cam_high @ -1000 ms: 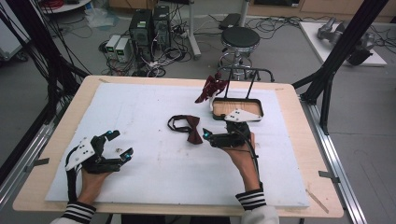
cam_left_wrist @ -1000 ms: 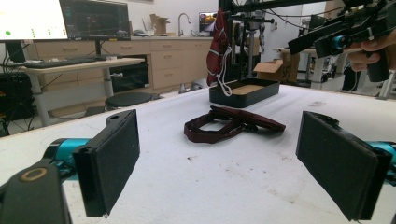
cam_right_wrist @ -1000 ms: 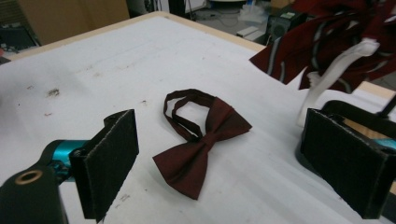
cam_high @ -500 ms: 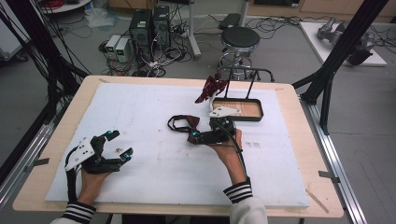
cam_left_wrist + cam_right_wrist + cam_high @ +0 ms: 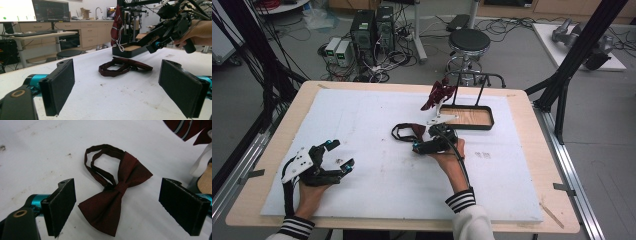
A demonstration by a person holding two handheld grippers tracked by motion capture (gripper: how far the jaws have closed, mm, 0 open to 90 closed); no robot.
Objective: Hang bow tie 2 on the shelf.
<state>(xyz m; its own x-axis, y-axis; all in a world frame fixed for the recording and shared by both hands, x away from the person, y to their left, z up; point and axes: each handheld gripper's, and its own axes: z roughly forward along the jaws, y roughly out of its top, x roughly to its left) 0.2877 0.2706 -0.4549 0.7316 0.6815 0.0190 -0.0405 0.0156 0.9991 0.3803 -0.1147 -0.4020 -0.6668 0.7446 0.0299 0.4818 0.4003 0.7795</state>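
Note:
A dark red bow tie (image 5: 409,132) with a looped strap lies flat on the white foam board (image 5: 362,115). My right gripper (image 5: 421,141) hovers just right of it, open. In the right gripper view the bow tie (image 5: 117,195) lies between and beyond the black pads (image 5: 61,205), and nothing is gripped. My left gripper (image 5: 339,154) rests open at the board's near left, far from the tie. From the left gripper (image 5: 116,87) I see the bow tie (image 5: 125,67) ahead, with the right gripper (image 5: 167,30) above it.
A second dark red tie (image 5: 439,95) hangs from a black rack whose wooden base (image 5: 472,117) stands at the back right of the board. A white tag (image 5: 442,120) lies beside the base. A stool (image 5: 469,42) and computers stand beyond the table.
My right gripper has moved left and forward, from beside the rack's base to over the bow tie. The left gripper has stayed put.

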